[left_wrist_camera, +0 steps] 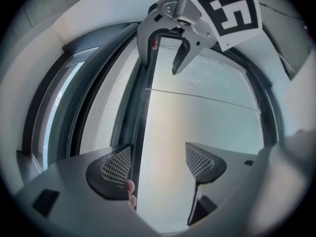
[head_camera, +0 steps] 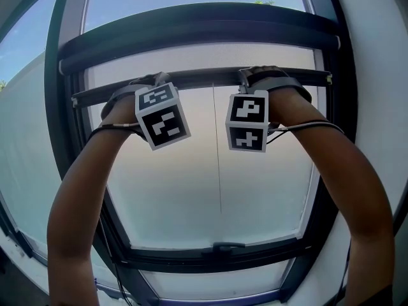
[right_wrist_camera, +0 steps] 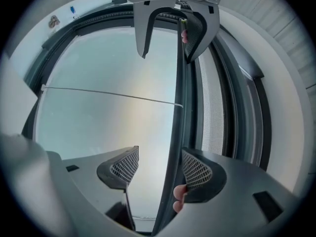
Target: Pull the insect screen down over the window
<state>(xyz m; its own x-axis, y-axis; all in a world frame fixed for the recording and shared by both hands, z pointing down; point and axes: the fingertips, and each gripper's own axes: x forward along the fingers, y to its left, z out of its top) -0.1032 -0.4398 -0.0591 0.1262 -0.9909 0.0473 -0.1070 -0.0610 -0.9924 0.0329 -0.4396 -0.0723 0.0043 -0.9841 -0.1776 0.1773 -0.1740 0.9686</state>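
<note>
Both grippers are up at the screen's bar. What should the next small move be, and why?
Probably shut both on the bar. The left gripper and right gripper are open, the bar lying beside one finger of each, and the screen is only a little way down.

Left gripper [left_wrist_camera: 158,164] has its jaws wide apart, nothing clamped. The screen bar [left_wrist_camera: 143,117] runs up between them, right against one pad [left_wrist_camera: 116,166]. Fingertips [left_wrist_camera: 131,195] peek out beside it. Further along, the right gripper [left_wrist_camera: 161,67] straddles the same bar, gaping too. Mesh [left_wrist_camera: 101,107] on one side, glass [left_wrist_camera: 207,127] on the other.
</note>
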